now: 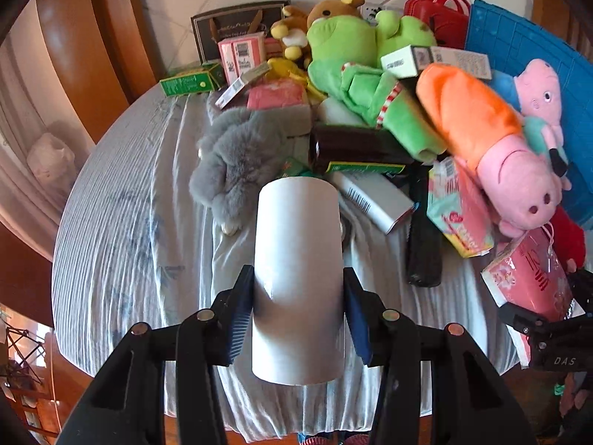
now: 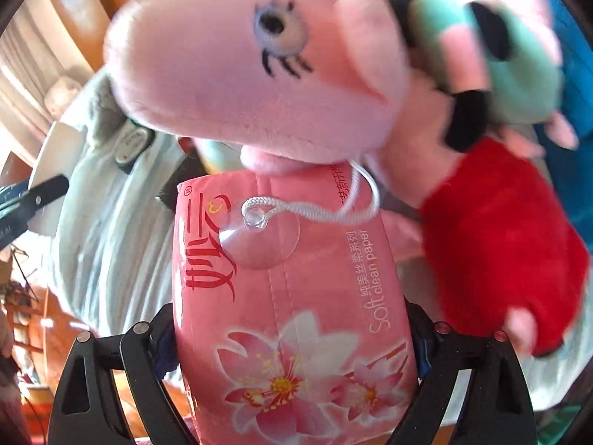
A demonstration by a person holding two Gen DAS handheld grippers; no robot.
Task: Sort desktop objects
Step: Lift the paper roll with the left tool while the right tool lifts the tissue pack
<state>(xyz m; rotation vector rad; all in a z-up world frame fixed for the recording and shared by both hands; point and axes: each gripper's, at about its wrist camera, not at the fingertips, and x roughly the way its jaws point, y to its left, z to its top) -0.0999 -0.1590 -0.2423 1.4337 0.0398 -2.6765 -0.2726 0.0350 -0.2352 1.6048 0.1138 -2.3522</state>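
Note:
My left gripper (image 1: pixel 297 282) is shut on a white cylinder (image 1: pixel 298 237), held upright-lengthwise between its blue pads above the striped tablecloth (image 1: pixel 122 222). My right gripper (image 2: pixel 292 319) has a pink tissue pack (image 2: pixel 311 337) with flower print filling the gap between its fingers, which press on both of its sides. The same tissue pack (image 1: pixel 530 282) shows at the right edge of the left wrist view. A pink pig plush (image 2: pixel 241 74) in a red dress leans over the pack's far end. Its clear suction cup (image 2: pixel 259 237) and white cord lie on the pack.
A heap covers the far half of the round table: green frog plush (image 1: pixel 355 59), grey furry plush (image 1: pixel 237 155), orange-and-pink pig plush (image 1: pixel 493 148), black bottle (image 1: pixel 355 146), several small boxes, a black case (image 1: pixel 422 237). A blue board (image 1: pixel 526 48) stands at the right.

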